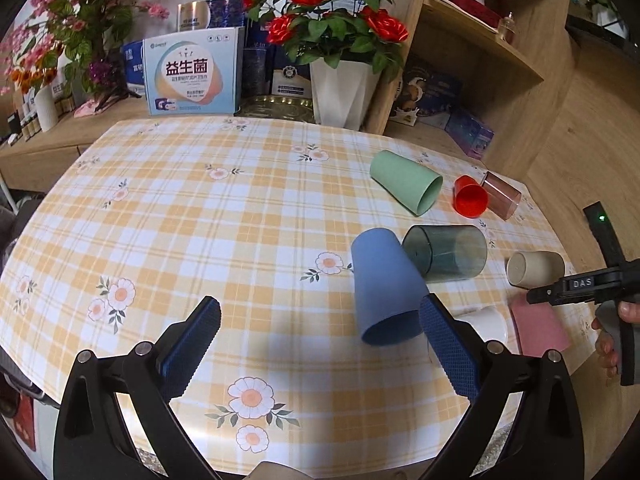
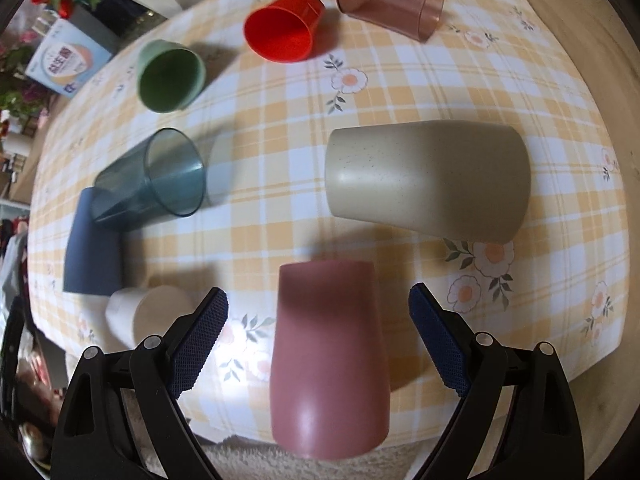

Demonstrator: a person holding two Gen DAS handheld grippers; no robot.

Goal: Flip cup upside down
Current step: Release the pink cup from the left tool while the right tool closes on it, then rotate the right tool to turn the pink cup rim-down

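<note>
Yellow-and-white checked oilcloth with printed daisies covers the tabletop [image 1: 248, 216], and eight cups lie scattered over its right half, all on their sides. My left claw [image 1: 320, 320] hangs released above the cloth, its blue ribbed pads spread wide; the blue cup [image 1: 386, 288] lies just ahead of it, mouth toward me, close by the right pad, though I cannot tell whether they touch. The smoky teal cup [image 1: 448, 252] lies just beside the blue one, seemingly against it. Farther back lie the green cup [image 1: 406, 182], the red cup [image 1: 470, 196] and the clear brownish cup [image 1: 502, 196], the last two close together. My right claw [image 2: 318, 312] is released too, jaws wide on either side of the pink cup [image 2: 330, 356], which lies between the pads without touching either, its base pointing away from me and its mouth end reaching the tabletop's near edge. The beige speckled cup [image 2: 428, 182] lies just beyond it, and the white cup [image 2: 140, 312] lies off to the left by the blue one. Behind the tabletop a low wooden counter [image 1: 52, 136] carries red roses in a white pot [image 1: 342, 92], pink blossoms [image 1: 60, 20] and a pale blue box [image 1: 194, 74] with Chinese print. Wooden shelves [image 1: 480, 40] rise at the right.
</note>
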